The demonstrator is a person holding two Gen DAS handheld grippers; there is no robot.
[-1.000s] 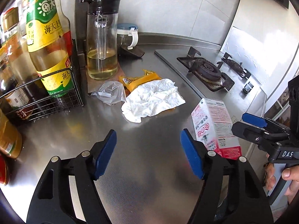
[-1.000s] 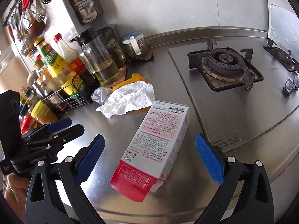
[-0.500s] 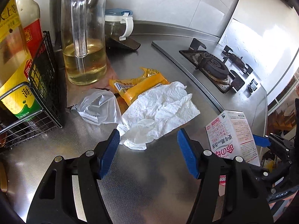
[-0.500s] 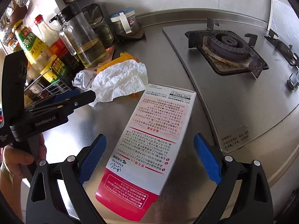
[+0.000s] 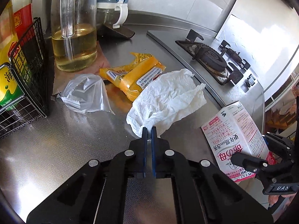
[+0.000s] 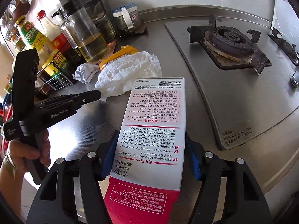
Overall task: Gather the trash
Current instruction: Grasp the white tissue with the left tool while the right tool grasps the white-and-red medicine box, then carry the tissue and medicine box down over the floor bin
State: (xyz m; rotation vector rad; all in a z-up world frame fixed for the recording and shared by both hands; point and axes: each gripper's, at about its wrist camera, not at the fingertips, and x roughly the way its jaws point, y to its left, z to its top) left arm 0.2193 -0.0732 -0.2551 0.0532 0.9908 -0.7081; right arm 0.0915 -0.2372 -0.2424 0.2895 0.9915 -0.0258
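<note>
The bare steel counter [image 5: 56,149] in front is free for passing, but the wire rack [image 5: 28,71], the oil jar [image 5: 74,37] and the gas burner [image 6: 229,39] block the sides.

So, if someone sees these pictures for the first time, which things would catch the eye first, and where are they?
Probably the white and pink carton, lying on the steel counter with the right gripper closed on its sides. Next, the crumpled white paper towel mid-counter, its near edge pinched by the left gripper, whose jaws have just been closing. Behind it lies a bright yellow wrapper.
</note>
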